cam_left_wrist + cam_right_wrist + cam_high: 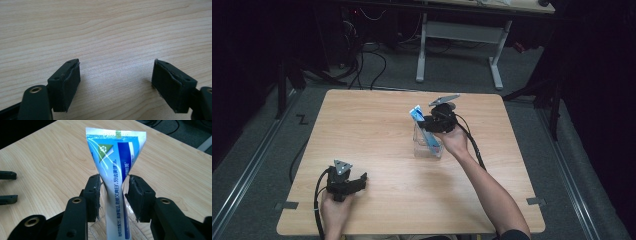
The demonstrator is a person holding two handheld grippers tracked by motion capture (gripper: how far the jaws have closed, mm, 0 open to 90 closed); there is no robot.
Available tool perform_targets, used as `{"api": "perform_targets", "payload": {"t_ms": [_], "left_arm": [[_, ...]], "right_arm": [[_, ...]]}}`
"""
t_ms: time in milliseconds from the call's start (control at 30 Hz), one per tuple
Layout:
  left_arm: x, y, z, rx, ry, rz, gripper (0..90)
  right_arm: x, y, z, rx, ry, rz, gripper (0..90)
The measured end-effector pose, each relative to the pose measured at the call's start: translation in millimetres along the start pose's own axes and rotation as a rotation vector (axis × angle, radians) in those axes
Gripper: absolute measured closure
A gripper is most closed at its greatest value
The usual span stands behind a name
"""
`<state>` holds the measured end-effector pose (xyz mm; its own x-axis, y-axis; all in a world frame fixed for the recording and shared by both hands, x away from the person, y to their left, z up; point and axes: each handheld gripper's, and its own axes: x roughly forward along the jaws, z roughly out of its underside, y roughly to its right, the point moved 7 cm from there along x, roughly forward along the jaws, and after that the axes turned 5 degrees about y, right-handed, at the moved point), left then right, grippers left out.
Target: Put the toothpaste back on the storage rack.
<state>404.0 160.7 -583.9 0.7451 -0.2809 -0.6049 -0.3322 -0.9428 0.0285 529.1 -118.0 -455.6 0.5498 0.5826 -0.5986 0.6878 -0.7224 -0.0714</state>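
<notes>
A blue and white toothpaste tube [419, 120] stands crimped end up in a clear plastic holder [428, 145] near the middle of the wooden table [372, 130]. My right gripper [435, 121] is at the tube from the right. In the right gripper view the tube [115, 165] rises between the two pads of the right gripper [113, 182]; the left pad lies close beside it and a small gap shows at the right pad. My left gripper [358, 181] rests at the table's near left. Its jaws [116, 67] stand wide apart over bare wood with nothing between them.
The left gripper's jaws [7, 186] show at the left edge of the right gripper view. A cable [472, 142] trails from the right gripper along the forearm. Beyond the table's far edge are a white desk frame [459, 35] and floor cables [372, 60].
</notes>
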Motion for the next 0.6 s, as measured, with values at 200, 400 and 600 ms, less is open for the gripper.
{"api": "perform_targets", "payload": {"t_ms": [200, 400, 600], "left_arm": [[-0.1, 0.1, 0.0, 0.002, -0.002, 0.0, 23.4], [-0.1, 0.1, 0.1, 0.002, -0.002, -0.001, 23.5], [-0.1, 0.0, 0.0, 0.002, -0.002, -0.002, 23.6]], "right_arm": [[-13.8, 4.8, -3.8, 0.025, 0.035, 0.013, 58.0], [-27.5, 12.7, -6.9, 0.04, 0.072, 0.033, 56.3], [-43.1, 16.8, -5.6, 0.04, 0.097, 0.048, 58.8]]}}
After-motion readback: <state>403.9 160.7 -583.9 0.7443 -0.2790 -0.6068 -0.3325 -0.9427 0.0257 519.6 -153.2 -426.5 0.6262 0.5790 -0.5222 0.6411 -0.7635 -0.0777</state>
